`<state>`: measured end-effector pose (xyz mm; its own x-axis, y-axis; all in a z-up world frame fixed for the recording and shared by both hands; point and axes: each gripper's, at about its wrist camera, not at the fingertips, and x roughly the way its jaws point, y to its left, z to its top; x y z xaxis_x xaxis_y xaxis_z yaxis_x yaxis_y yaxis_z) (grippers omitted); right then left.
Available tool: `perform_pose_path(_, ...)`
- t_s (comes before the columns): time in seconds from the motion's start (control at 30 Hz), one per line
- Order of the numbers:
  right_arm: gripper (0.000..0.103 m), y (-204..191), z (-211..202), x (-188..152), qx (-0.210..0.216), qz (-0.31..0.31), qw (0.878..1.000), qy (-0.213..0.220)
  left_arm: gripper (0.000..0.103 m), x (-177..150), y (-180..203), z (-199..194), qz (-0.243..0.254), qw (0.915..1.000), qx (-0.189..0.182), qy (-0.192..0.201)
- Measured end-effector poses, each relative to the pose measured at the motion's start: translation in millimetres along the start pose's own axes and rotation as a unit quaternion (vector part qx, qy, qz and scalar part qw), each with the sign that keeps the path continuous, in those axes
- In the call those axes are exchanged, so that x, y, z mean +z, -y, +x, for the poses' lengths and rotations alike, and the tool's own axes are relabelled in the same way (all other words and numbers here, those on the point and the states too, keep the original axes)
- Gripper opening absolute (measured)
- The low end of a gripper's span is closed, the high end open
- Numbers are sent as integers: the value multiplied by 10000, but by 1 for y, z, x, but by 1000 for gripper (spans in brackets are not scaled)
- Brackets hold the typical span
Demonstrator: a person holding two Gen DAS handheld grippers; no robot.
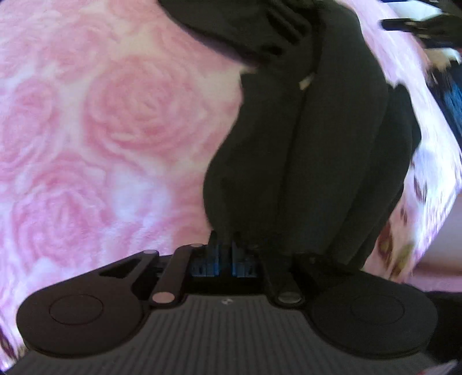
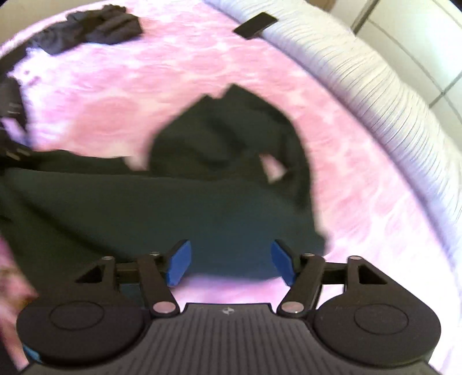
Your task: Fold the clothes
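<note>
Left gripper (image 1: 222, 259): jaws drawn narrow, pinched on a bunched edge of the dark garment (image 1: 317, 150); only slivers of the blue pads show through the cloth. From the pinch the garment runs up toward 12–1 o'clock in long vertical folds, so its long axis lies roughly in line with the fingers. The lower folds look lifted and in tension; cannot confirm from this view alone. Pink rose blanket (image 1: 101, 129) fills everything from 7 to 11 o'clock.

Right gripper (image 2: 229, 261): jaws wide apart, blue pads (image 2: 179, 261) clearly separated, nothing between them. The near hem of the garment (image 2: 202, 207) lies just ahead of the fingertips at 12 o'clock, spread flat and broad across the blanket (image 2: 346, 161) from 9 to 1 o'clock, with a rumpled hump further off at 12. Tool tilted down at the bed, fingers close above the blanket, apart from the cloth.

Judgement: the right gripper is the free one and nearest the loose hem, which runs crosswise to its fingers, good for a straight-in pinch. Risk: catching the blanket pile together with the hem.

Further out: a second dark clothes pile (image 2: 95, 26) at 10–11 o'clock, a small flat black object (image 2: 255, 24) at 12–1 near the ribbed white edge (image 2: 389, 95). Both views motion-blurred.
</note>
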<state>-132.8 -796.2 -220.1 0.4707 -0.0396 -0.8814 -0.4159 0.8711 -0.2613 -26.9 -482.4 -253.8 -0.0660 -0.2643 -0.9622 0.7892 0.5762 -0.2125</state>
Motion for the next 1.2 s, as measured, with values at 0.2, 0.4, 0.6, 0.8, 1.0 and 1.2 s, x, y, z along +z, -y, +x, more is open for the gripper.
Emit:
perform_pose_path(0.2,68,54,85,4,313,-1613,9863,-153,5,-12,-9,-64,-731,9890,907,913)
perform_pose_path(0.4,80,55,132,8,998,-2513,9625,-204,5,-11,-6,-79,-599,9854,1317,903)
perform_pose_path(0.6,3,56,128,11,1486,-1797,9697,-735,5,-13,-3,-78,-280,9854,1389,942)
perform_pose_path(0.8,2,58,56,-14,781,-1146,9893,-452,5,-15,-5,-97,93,9825,1351,1278)
perform_pose_path(1.0,1,44,-59,-26,-482,31,9988,45,5,2,-15,-179,463,9590,1590,2298)
perform_pose_path(1.2,1,7,-194,-23,-1655,1366,9744,671,5,3,-18,-290,915,9178,1754,3442)
